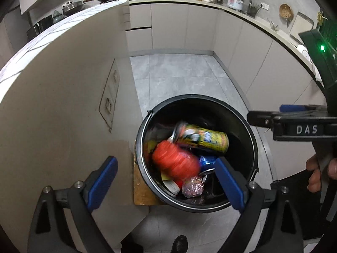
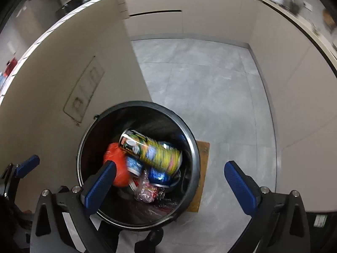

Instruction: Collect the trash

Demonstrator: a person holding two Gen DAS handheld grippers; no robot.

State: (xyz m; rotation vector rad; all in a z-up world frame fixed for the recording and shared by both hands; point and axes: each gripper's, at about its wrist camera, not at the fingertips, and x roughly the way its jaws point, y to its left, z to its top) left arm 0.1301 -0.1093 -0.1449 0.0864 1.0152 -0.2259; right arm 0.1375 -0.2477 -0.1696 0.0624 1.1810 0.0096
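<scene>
A kitchen with a grey tiled floor (image 1: 179, 78), pale cabinets (image 1: 168, 25) and a long counter (image 1: 242, 10) crowded with cookware forms the background.

The left gripper (image 1: 166, 181) hangs with its blue fingers (image 1: 103, 181) spread wide and nothing between them; its right finger overlaps the near edge of a black bucket (image 1: 251, 139) below. The right gripper (image 2: 170, 187) is likewise spread and empty, its left finger (image 2: 101, 185) over the bucket's (image 2: 194, 147) near-left rim and its right finger over bare floor (image 2: 210, 80).

The trash lies inside the bucket. A yellow-green can (image 1: 205, 140) lies on its side on top, blurred in both views (image 2: 153, 151). Beside it, toward the island, sits an orange cup (image 1: 175, 163), partly hidden behind the right gripper's left finger in the right wrist view (image 2: 118, 168). A blue can (image 1: 207, 162) lies under the yellow-green one (image 2: 158, 175), and a crumpled clear wrapper (image 1: 192, 186) rests nearest the grippers (image 2: 145, 191).

The bucket stands on a wooden board (image 1: 142, 189) on the floor, just beside the beige side of an island (image 1: 63, 105). In the left wrist view the right gripper (image 1: 261, 119) reaches in from the right edge, with a hand (image 1: 318, 172) on its grip.
</scene>
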